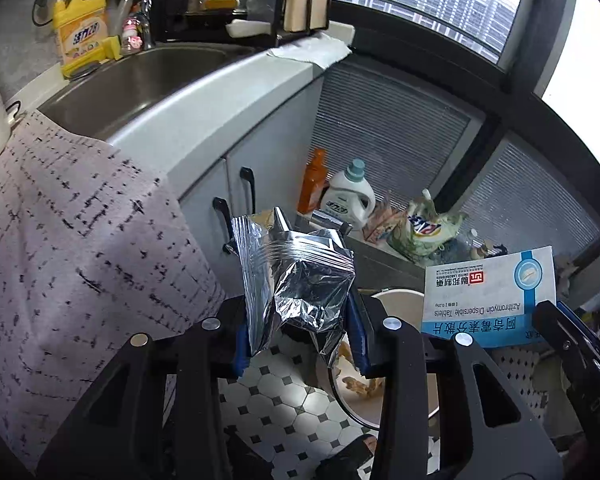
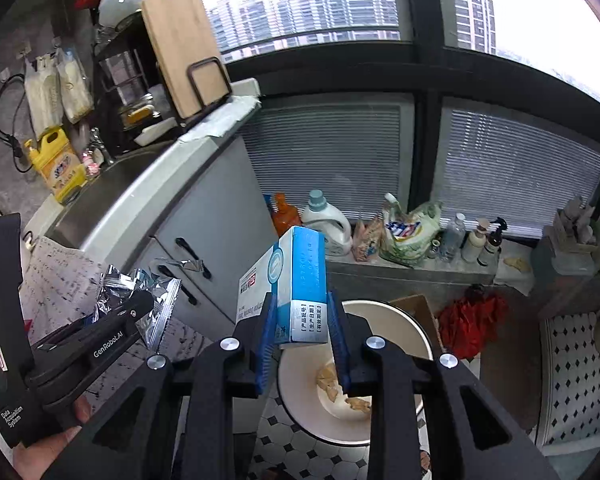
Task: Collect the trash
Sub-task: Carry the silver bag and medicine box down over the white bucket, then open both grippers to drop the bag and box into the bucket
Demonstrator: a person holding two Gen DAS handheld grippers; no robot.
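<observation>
My left gripper (image 1: 300, 332) is shut on a crumpled silver foil wrapper (image 1: 300, 280), which sticks up between its blue pads. That wrapper (image 2: 140, 296) and the left gripper (image 2: 100, 340) also show at the left of the right wrist view. My right gripper (image 2: 302, 340) is shut on a blue and white medicine box (image 2: 296, 288), held upright. The same box (image 1: 488, 296) appears at the right of the left wrist view. Below both grippers stands a cream round bin (image 2: 388, 320) on the floor, with scraps inside; its rim (image 1: 396, 300) shows behind the wrapper.
A grey counter with a sink (image 1: 140, 76) and cabinet doors (image 2: 188, 256) runs along the left. A patterned cloth (image 1: 60, 220) hangs over its edge. Detergent bottles (image 2: 328, 224) and bags (image 2: 408, 232) line the window ledge. A red cloth (image 2: 472, 320) lies by the bin on the tiled floor (image 1: 284, 396).
</observation>
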